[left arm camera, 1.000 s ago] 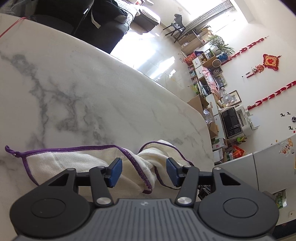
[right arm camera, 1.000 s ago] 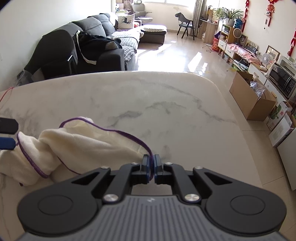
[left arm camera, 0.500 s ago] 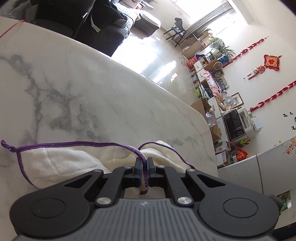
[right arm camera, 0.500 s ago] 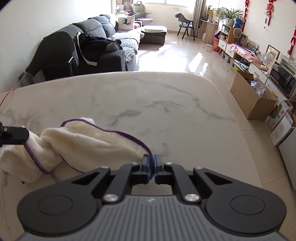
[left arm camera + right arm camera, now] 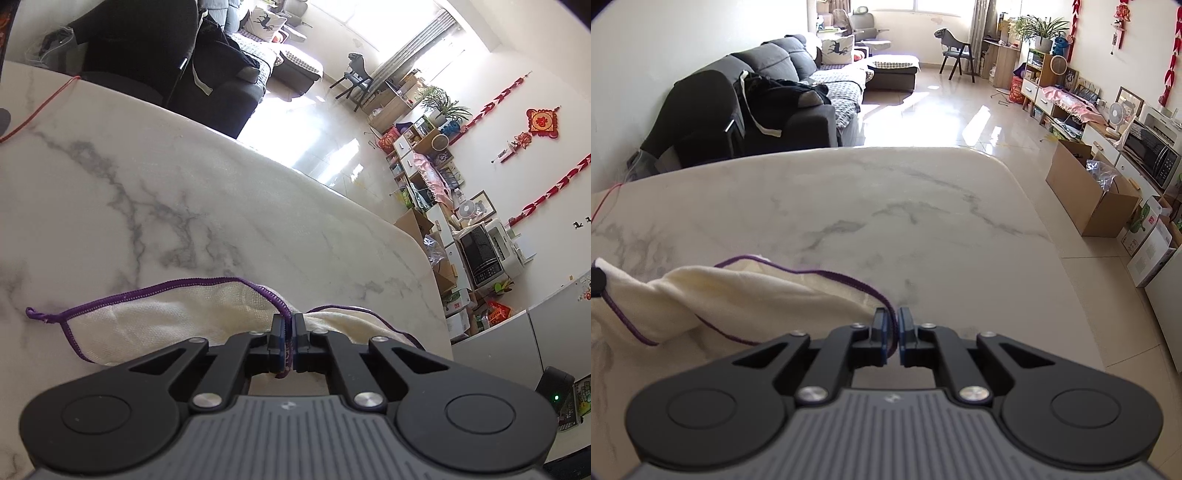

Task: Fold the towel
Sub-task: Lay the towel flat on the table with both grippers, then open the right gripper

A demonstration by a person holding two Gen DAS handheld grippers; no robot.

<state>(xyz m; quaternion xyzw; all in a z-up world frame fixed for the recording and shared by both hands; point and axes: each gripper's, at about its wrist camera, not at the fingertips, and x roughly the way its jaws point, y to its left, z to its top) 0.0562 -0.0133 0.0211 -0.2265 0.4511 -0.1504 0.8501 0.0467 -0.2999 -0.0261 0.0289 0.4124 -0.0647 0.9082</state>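
I have the left gripper (image 5: pixel 289 325) pinching the purple hem of the cream cloth towel (image 5: pixel 177 317), which lies bunched on the white marble table (image 5: pixel 184 192). My right gripper (image 5: pixel 892 325) pinches another hem stretch.

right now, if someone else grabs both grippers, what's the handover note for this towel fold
Left gripper: jaws shut on the towel's purple hem, cloth pinched between them.
Right gripper: jaws shut on the hem at another spot along the edge.
Towel: cream, purple trim, bunched and twisted on the marble table, one looped corner lying flat.
Done: both grips are on.
Left: probably lift and spread the cloth, then make the fold; none is visible yet.
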